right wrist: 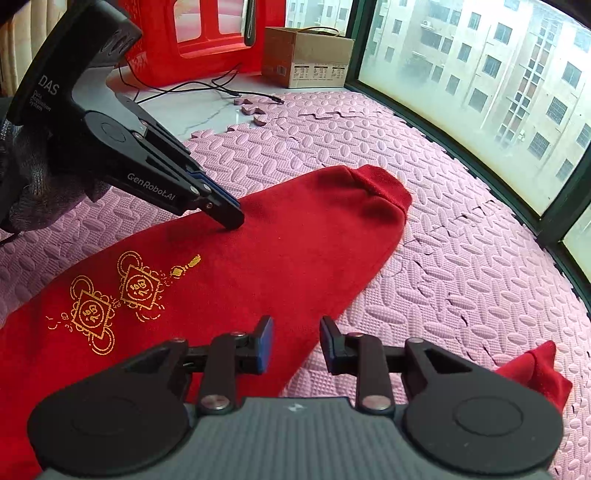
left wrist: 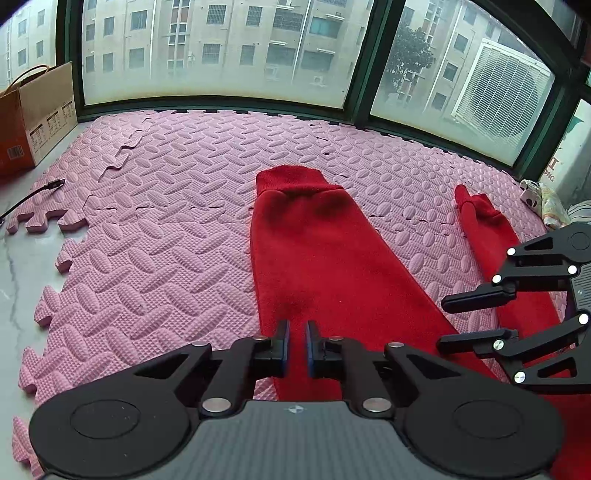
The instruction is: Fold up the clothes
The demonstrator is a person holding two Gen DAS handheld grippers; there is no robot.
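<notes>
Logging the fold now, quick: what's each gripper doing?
Left gripper: nearly closed, tips pressed onto the red garment; whether it pinches cloth cannot be told.
Right gripper: open, holding nothing.

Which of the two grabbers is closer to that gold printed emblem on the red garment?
Right. The right gripper hovers open just beside the gold printed emblem; the left gripper presses the red fleece garment further up, towards its cuff.

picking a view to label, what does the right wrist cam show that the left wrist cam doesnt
Only the right wrist view shows the gold print on the red garment, the red plastic stool and the left gripper tip-down on the cloth. Only the left wrist view shows the air-conditioner unit. Both show the garment, pink foam mat, cardboard box and window.
</notes>
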